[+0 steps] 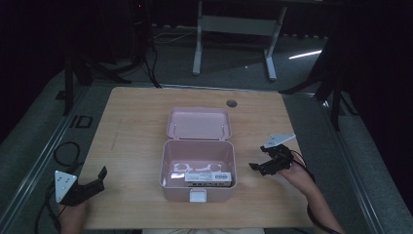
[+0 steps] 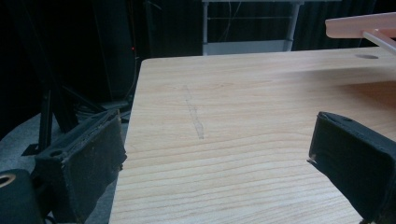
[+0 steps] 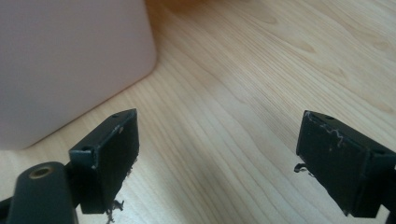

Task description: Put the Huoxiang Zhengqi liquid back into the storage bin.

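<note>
Both hand-held grippers stand with their black jaws spread wide and nothing between them. Nearest the box, the right gripper (image 1: 259, 165) hovers low over the table just off the box's right wall, held by a hand (image 1: 298, 171) that comes in from the lower right, its grey three-cornered plate tilted up behind it; in the right gripper view its own jaws (image 3: 217, 154) frame bare wood, with the pale pink wall and rounded corner of the box (image 3: 70, 65) close at the upper left but not touched. The left gripper (image 1: 101, 176) sits at the near left corner of the table, well apart from the box, its grey plate over the table's edge and its cable trailing to the floor; in the left gripper view its jaws (image 2: 217, 154) open over empty woodgrain with a faint scratch running away from them, and the raised pink lid (image 2: 362, 25) pokes in at the upper right. Between the two grippers, in the middle of the light wooden rectangular table (image 1: 131, 122), stands the open pale pink plastic box (image 1: 198, 163) with rounded corners, its hinged lid (image 1: 198, 123) laid back toward the far side and a white latch on its near wall. Inside it, against the near wall, lies a flat white rectangular device (image 1: 207, 177) with a row of dark ports along its edge, and some pale shapes lie behind it on the box floor, too blurred to identify. Beyond the table, a white desk frame (image 1: 234, 34) stands on the grey floor in the dark room.
</note>
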### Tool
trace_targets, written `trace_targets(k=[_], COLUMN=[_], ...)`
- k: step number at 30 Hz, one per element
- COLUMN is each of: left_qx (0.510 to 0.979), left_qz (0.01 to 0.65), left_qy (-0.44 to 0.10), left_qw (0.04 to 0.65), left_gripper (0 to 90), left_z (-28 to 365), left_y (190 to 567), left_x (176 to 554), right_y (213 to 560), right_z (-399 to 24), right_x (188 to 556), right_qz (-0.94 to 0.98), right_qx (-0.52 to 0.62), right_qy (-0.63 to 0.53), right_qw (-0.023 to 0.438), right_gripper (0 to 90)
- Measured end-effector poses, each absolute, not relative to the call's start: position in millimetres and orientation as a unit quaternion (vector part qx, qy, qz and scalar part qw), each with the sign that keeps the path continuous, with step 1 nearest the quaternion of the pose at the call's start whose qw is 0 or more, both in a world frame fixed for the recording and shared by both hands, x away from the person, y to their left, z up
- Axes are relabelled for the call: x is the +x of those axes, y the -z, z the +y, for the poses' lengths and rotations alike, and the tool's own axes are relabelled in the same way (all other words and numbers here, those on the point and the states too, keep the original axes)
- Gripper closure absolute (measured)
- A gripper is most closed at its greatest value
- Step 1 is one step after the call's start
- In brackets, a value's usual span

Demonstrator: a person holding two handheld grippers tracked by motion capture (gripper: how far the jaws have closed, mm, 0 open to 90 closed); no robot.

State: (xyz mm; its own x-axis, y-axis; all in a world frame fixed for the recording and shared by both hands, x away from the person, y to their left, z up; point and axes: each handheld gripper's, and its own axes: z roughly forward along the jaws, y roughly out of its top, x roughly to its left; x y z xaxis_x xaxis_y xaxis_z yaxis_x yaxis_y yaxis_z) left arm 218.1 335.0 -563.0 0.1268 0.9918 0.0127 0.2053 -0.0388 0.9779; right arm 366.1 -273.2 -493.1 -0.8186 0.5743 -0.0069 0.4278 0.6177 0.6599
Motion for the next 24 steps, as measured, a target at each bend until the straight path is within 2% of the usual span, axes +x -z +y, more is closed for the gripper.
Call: trace_targets(k=[2,13,24], left_qx=[0.586,0.586,0.586], left_qz=[0.511,0.511,0.511], left_qy=[-0.420,-0.419,-0.419], left_qw=[0.469,0.469,0.468], left_gripper=[3.7,3.7,3.7], left_z=[335,335,335], left_y=[563,563,563], left_x=[218,218,218], right_y=[499,531,541], right_z=[-279,-304,-331], right_x=[365,359,349], right_qz=[0.881,0.851,0.803], right_qx=[0.296,0.353,0.412], right_qy=[-0.347,-0.357,-0.378], right_qw=[0.128,0.155,0.205], right_gripper=[12.9,12.6,12.6])
